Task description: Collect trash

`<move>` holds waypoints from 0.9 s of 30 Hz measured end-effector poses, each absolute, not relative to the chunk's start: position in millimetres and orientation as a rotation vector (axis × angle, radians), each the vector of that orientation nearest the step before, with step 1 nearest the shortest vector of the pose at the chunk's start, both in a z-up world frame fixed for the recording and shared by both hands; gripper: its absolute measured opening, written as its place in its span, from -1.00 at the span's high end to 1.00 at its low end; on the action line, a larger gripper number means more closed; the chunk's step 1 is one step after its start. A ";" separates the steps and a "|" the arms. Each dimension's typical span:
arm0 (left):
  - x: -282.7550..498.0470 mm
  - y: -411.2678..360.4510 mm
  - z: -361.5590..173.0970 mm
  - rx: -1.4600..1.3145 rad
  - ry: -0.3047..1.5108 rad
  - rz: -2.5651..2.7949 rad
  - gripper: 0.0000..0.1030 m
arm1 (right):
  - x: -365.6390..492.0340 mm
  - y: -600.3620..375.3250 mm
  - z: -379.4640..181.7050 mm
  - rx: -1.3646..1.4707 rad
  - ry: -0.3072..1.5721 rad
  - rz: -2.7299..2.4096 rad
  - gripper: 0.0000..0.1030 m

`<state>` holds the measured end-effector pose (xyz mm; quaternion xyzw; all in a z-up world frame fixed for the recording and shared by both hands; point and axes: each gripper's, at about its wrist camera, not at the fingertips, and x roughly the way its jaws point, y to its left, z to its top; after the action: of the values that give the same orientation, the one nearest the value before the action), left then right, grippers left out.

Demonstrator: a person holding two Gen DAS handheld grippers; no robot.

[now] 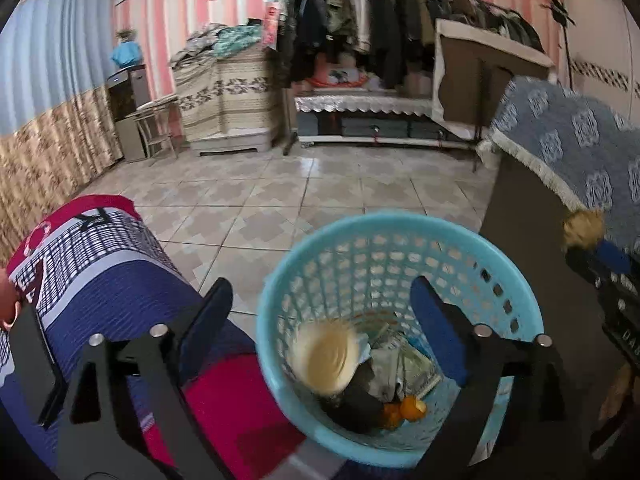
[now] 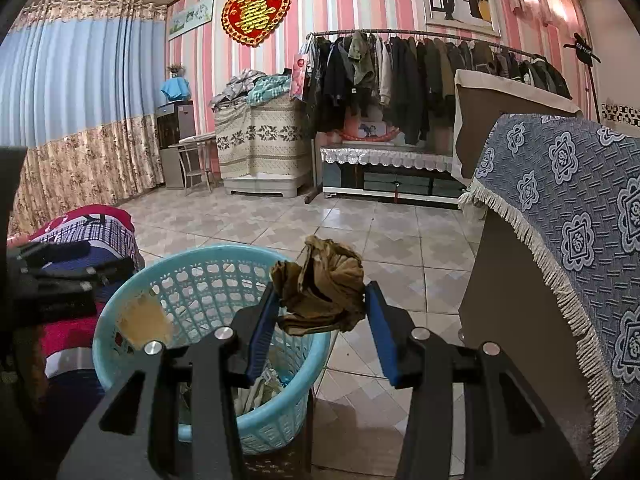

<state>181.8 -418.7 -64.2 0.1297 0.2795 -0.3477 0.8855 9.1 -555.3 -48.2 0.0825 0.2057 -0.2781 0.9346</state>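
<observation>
Crumpled brown paper (image 2: 322, 290) clamped between right jaws beside basket (image 2: 120, 312); left jaws wide, empty.

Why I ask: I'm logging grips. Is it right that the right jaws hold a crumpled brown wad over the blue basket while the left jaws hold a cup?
Not quite. The left gripper holds nothing: in the left wrist view its jaws are open, and the cup is inside the basket. The right gripper does hold the wad.
</observation>
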 end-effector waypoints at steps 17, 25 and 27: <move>200.8 -329.0 -44.9 0.240 0.554 -0.527 -0.83 | 78.9 -525.8 -58.8 0.175 0.462 -0.469 0.06; 200.2 -271.4 -31.4 0.186 0.539 -0.430 -0.88 | 96.1 -509.1 -56.0 0.137 0.508 -0.444 -0.60; 199.2 -259.4 -29.0 0.166 0.547 -0.413 -0.88 | 91.2 -503.4 -50.6 0.135 0.503 -0.447 -0.75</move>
<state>199.2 -259.4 -29.0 0.0813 0.2680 -0.2022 0.9385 91.2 -503.4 -50.6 0.0664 0.2465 -0.2190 0.9417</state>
